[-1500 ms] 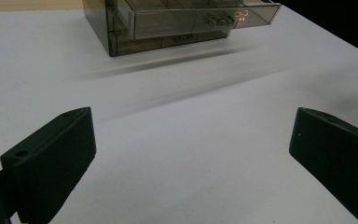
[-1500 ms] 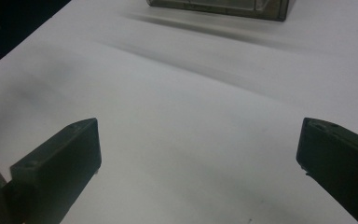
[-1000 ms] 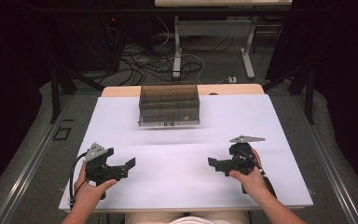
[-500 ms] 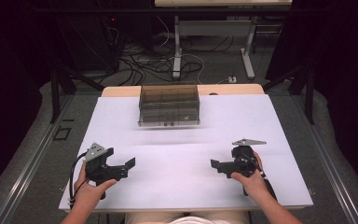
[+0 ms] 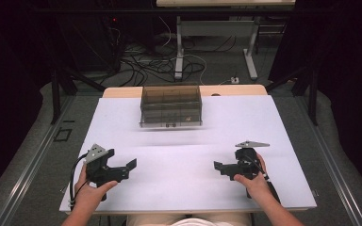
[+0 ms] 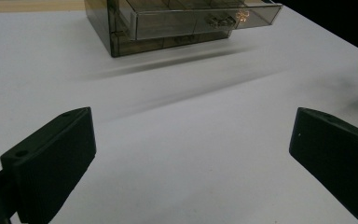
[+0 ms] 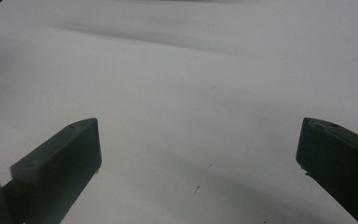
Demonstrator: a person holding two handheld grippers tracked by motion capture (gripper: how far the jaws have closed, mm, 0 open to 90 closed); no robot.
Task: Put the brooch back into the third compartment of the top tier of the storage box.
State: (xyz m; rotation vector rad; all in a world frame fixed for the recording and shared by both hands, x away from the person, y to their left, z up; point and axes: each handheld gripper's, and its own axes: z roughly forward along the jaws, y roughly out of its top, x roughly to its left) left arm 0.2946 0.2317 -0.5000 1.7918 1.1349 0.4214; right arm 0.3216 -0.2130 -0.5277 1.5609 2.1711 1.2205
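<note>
Work not begun: the smoky drawer box [image 5: 171,106] stands untouched at the worktop's [image 5: 193,141] far edge. Left gripper [image 5: 126,168] and right gripper [image 5: 220,167] rest well short of the box, fingers released, grasping nothing.

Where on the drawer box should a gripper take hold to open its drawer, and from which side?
Probably the small handle on the drawer front, approached from the person's side of the table. The drawer box faces that way, and the handle is the only part sticking out of the flat front. Both the left gripper and right gripper are open and well short of it.
</note>
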